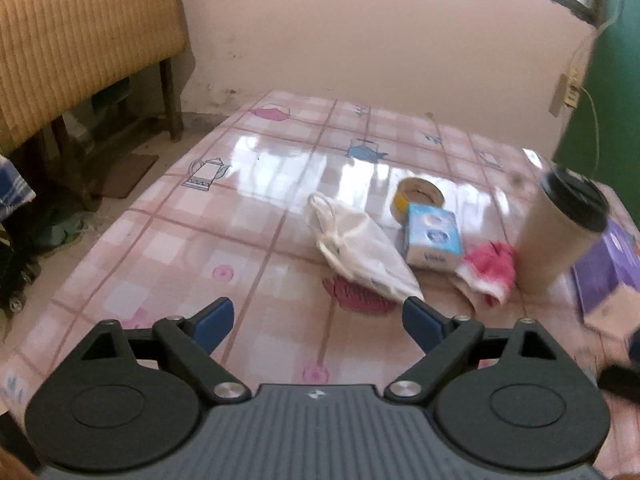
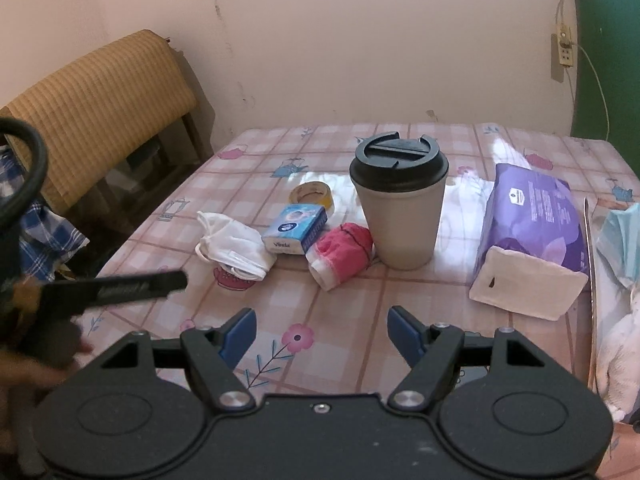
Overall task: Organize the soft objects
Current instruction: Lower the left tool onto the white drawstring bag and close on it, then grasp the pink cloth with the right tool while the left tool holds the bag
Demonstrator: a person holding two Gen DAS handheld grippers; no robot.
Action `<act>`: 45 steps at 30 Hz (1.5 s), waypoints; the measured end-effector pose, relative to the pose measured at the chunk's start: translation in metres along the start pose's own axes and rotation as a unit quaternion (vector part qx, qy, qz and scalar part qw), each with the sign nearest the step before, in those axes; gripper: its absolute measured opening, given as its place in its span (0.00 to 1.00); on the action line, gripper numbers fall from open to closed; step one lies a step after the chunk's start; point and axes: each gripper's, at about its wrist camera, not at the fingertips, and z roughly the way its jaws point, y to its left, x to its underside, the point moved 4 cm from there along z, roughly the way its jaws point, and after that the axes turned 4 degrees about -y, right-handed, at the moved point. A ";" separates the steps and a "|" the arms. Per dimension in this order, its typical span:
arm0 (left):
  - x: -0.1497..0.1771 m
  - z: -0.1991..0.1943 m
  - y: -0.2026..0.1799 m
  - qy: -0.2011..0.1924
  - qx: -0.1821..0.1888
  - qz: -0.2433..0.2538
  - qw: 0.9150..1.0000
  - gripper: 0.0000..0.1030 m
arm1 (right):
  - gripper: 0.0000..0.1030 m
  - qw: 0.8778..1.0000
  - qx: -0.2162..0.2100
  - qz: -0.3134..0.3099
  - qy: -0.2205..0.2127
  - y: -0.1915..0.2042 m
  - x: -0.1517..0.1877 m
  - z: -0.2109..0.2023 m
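Little looks done yet. On the surface (image 2: 360, 304) lie, untouched, the purple tissue pack (image 2: 532, 232), white mask (image 2: 234, 250), pink cloth (image 2: 344, 254) and small tissue packet (image 2: 296, 229). Both grippers, left (image 1: 318, 320) and right (image 2: 322, 334), hover with fingers wide apart, holding nothing.

Pink checked table (image 2: 360, 300) with teapot prints; white mask (image 2: 234, 246); pink-and-white sock (image 2: 340, 254); beige cup (image 2: 402, 216), black lid; purple tissue pack (image 2: 532, 216); blue box (image 2: 296, 229).

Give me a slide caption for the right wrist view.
Open right gripper faces a lidded cup, pink sock, white face mask, tissue pack and tape roll.
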 end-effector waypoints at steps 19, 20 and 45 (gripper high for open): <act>-0.023 0.092 -0.006 0.027 0.032 -0.100 0.994 0.51 | 0.83 1.000 0.005 0.005 0.028 -0.007 0.008 0.036; -0.023 0.089 -0.006 0.022 0.033 -0.090 0.995 0.48 | 0.83 1.000 0.005 0.005 0.029 -0.006 0.008 0.040; 0.006 -0.002 0.028 0.004 0.023 0.016 1.000 0.45 | 0.70 0.971 0.103 0.217 0.012 -0.022 -0.025 0.158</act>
